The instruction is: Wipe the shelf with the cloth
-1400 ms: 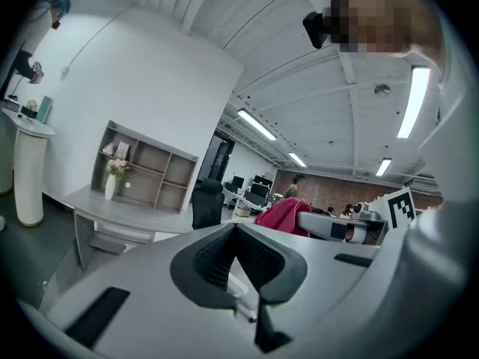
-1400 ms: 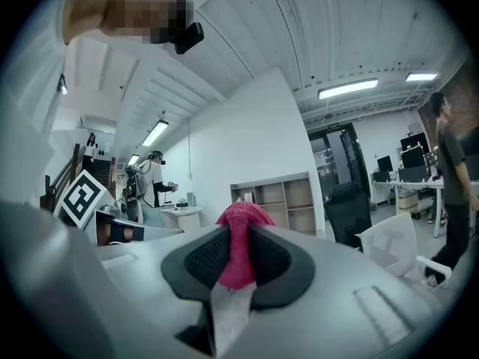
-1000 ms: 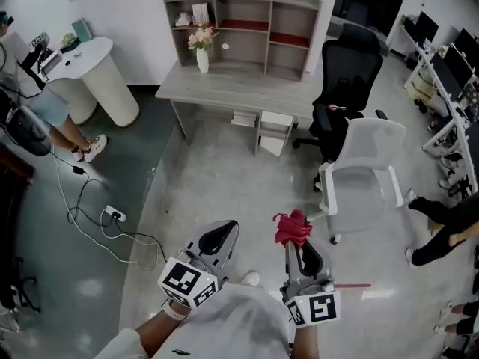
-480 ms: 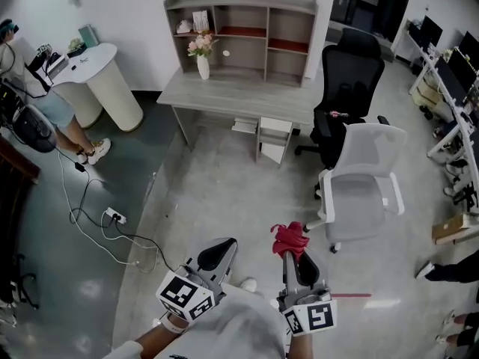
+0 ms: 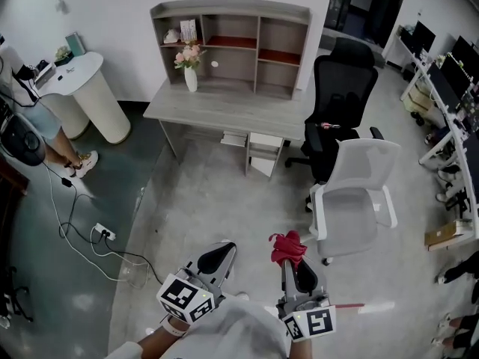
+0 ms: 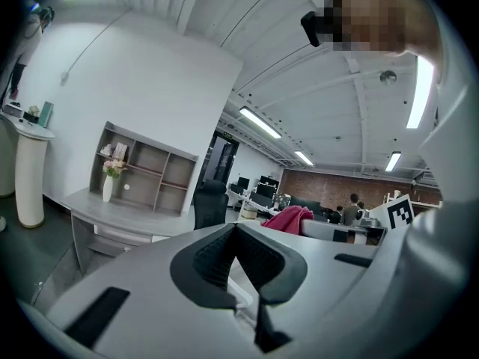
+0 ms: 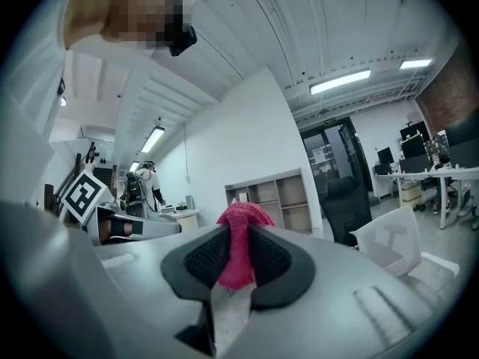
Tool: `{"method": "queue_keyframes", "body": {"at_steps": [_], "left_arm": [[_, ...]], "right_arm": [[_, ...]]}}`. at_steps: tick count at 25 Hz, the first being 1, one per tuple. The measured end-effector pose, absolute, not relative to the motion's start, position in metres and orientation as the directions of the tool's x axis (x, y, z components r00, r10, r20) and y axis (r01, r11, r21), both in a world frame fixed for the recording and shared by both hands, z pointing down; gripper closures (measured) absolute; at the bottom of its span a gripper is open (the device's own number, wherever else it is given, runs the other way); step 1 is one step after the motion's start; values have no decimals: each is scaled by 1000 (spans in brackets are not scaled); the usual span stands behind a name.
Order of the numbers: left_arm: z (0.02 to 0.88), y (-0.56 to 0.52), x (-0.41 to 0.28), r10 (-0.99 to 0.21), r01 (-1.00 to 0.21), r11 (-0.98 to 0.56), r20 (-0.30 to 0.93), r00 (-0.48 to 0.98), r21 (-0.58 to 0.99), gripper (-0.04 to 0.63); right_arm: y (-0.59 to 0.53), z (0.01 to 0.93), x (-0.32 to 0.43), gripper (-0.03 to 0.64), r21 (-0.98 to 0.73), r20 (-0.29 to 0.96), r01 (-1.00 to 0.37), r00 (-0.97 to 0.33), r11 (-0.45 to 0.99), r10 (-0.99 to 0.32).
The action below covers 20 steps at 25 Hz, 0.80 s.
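- Both jaws of the right gripper (image 7: 233, 254) clamp the red cloth (image 7: 239, 226); hold it firmly, bunch leading.
- Left gripper (image 6: 236, 234) jaws sit together, empty.
- Shelf (image 5: 232, 40) stands along the tabletop's (image 5: 224, 107) far edge, well apart from the cloth; approach level.

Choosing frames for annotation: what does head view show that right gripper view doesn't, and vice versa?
Only head view: the white power strip with its cables on the grey floor, and the white vase of pink flowers on the grey wooden desk. Only right gripper view: the ceiling strip lights, and, up close, the right tool pinching the crumpled red cloth. Both: that cloth in that tool, the grey compartment shelf, the black office chair, the white plastic chair.
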<state>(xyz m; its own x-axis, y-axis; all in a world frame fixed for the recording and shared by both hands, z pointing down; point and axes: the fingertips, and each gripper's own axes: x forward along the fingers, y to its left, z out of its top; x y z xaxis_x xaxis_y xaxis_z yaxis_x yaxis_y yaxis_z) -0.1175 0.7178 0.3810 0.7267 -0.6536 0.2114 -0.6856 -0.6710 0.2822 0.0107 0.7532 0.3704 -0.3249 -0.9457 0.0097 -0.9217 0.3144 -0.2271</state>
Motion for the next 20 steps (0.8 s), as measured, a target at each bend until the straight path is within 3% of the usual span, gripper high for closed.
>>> {"method": "queue_keyframes", "body": {"at_steps": [20], "left_arm": [[355, 440, -163, -609, -619, -720, 142, 781, 316, 594]], "right_arm": [[478, 337, -37, 537, -158, 2, -952, -264, 261, -964]]}}
